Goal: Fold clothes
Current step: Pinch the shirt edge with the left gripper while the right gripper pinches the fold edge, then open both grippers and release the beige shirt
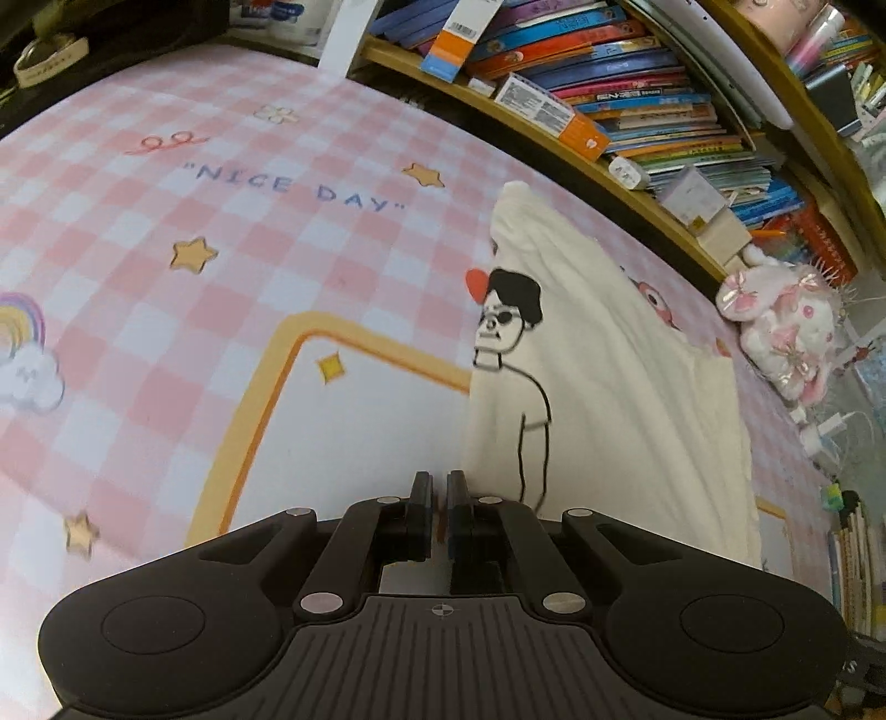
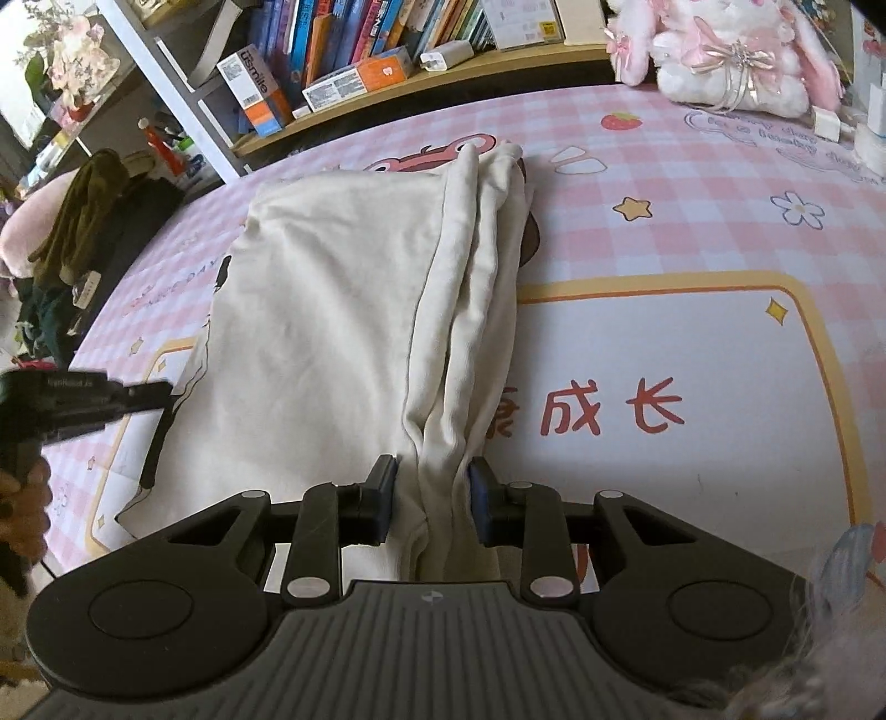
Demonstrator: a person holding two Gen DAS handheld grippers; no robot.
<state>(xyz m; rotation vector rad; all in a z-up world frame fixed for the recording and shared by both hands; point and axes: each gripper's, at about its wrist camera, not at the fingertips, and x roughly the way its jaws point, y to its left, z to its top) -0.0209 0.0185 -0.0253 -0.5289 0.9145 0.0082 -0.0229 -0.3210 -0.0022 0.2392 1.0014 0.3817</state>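
A cream-white cotton T-shirt (image 2: 332, 310) with a black line drawing of a figure in sunglasses lies on a pink-and-white checked mat (image 2: 692, 232) printed with stars, a rainbow and the words "NICE DAY". In the right wrist view the shirt fills the centre of the frame, its broad panel flat and its right edge gathered into long vertical folds that run from the upper middle down to the lower middle. The right gripper (image 2: 433, 498) is clenched on that bunched edge, both blue-faced pads pressing the cloth from either side. In the left wrist view the shirt sits right of centre, the drawn figure along its left border, and the left gripper (image 1: 440, 501) at the lower middle has its jaws drawn together just beside the shirt's lower left edge; whether any cloth is caught between them cannot be told. The left gripper also shows at the left edge of the right wrist view, held by a hand (image 2: 22, 498). Along the top of both frames a wooden bookshelf (image 1: 554, 144) holds rows of colourful books and small cardboard boxes. A pink-and-white plush rabbit (image 2: 731, 50) with ribbon bows sits on the mat at the upper right.
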